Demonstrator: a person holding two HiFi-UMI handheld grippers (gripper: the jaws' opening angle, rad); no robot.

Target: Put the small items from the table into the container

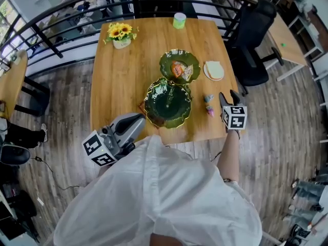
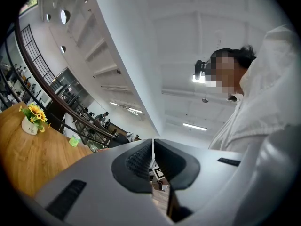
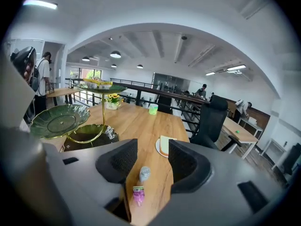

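Note:
Two small items lie near the table's right front edge: a grey capped one (image 1: 207, 98) (image 3: 144, 173) and a pink one (image 1: 210, 110) (image 3: 138, 194). My right gripper (image 1: 228, 94) (image 3: 153, 149) hovers just right of them, open, with both items showing on the wood between its jaws, untouched. A green tiered dish stand (image 1: 154, 99) (image 3: 59, 120) is at the table's middle; its small top dish (image 1: 166, 60) holds snacks. My left gripper (image 1: 139, 119) (image 2: 153, 142) is at the front edge, tilted up at the ceiling, shut and empty.
A white plate with bread (image 1: 213, 70) (image 3: 164, 146) sits beyond the items. A green cup (image 1: 179, 20) and a sunflower pot (image 1: 121, 35) stand at the far edge. A black chair (image 1: 253, 40) is at the table's right, and a railing runs behind.

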